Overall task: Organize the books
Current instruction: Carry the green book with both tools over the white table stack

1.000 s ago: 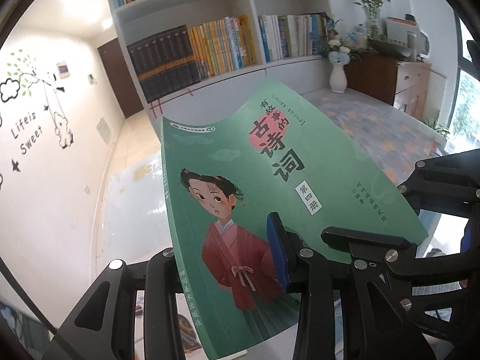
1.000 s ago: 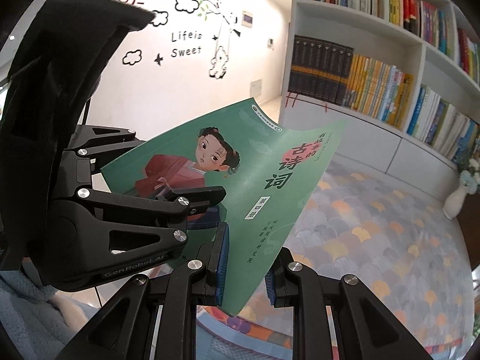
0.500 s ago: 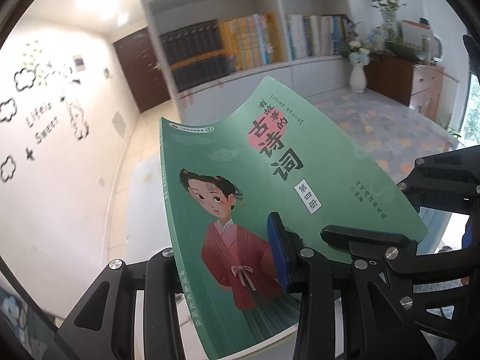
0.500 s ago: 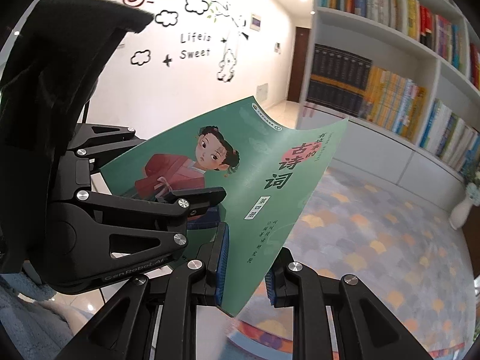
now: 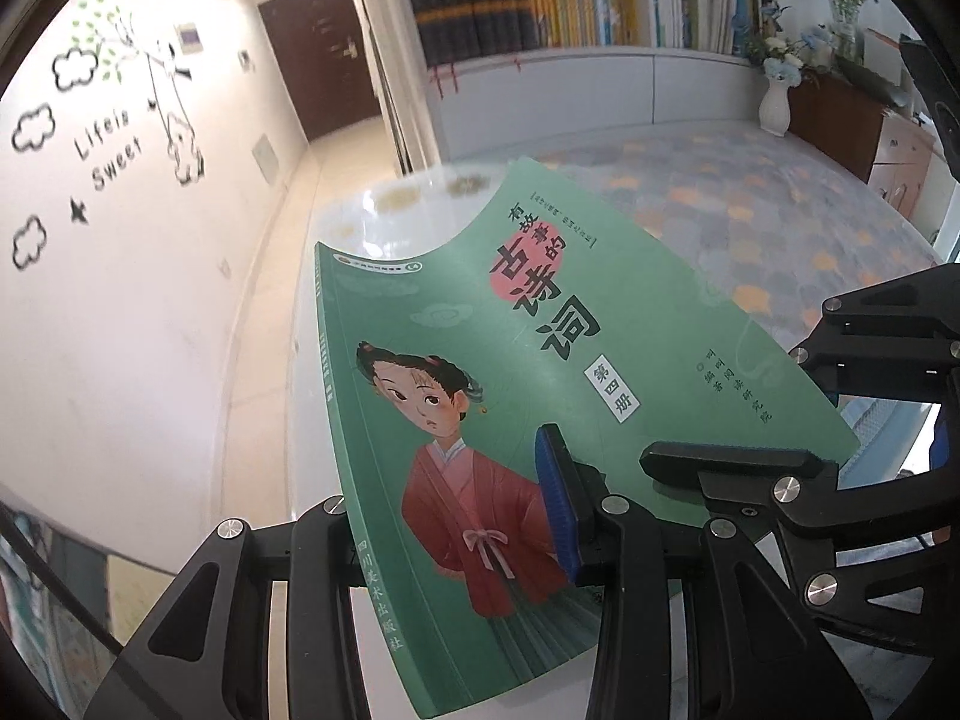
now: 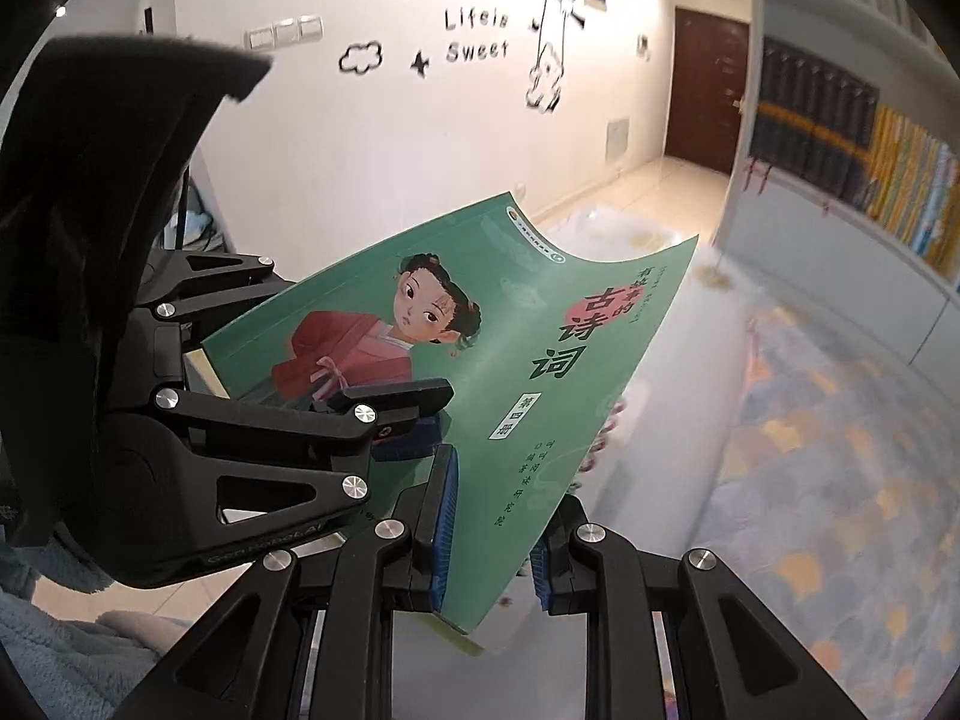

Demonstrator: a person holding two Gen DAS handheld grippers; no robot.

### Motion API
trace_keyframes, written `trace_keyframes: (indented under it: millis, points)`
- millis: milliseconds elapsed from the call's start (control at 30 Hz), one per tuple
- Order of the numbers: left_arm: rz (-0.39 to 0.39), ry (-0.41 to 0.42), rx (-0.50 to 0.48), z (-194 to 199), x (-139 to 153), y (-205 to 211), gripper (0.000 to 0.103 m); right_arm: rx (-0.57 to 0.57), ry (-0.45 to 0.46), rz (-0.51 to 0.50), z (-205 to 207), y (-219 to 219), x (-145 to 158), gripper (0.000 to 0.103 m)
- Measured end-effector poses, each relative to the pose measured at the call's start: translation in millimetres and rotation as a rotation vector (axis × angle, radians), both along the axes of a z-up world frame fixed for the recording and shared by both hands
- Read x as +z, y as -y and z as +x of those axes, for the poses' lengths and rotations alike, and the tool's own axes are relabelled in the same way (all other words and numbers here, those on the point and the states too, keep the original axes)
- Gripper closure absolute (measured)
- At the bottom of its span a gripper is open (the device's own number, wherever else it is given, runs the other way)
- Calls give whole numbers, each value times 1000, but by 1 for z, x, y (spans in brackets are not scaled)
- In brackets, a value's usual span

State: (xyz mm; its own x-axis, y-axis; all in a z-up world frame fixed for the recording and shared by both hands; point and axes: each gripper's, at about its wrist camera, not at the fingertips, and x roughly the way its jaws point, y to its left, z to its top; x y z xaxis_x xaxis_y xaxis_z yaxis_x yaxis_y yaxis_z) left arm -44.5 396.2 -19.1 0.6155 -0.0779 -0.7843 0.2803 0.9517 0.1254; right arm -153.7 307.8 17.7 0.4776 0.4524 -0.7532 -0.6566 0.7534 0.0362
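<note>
Each camera sits low behind its own gripper and looks forward along the fingers, very near the green book (image 5: 540, 396) that fills the near middle of both views. The left wrist view faces the far bookshelf (image 5: 540, 6) and dark door (image 5: 324, 54); the right wrist view faces more leftward, to the decal wall (image 6: 420, 60). Both share book, door (image 6: 708, 90), shelf (image 6: 840, 138) and patterned rug (image 6: 840, 450).
</note>
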Motion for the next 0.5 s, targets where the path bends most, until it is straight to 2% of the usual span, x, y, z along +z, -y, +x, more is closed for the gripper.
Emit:
trace_keyframes:
  millis: [100,500]
  points:
    - [-17,-34,4,5,-12,-6,67,-2,-42,-23,7,-9,-12,84]
    - [-2,-117,-26,11,-35,-6,67,-23,-187,-58,31,-13,-39,83]
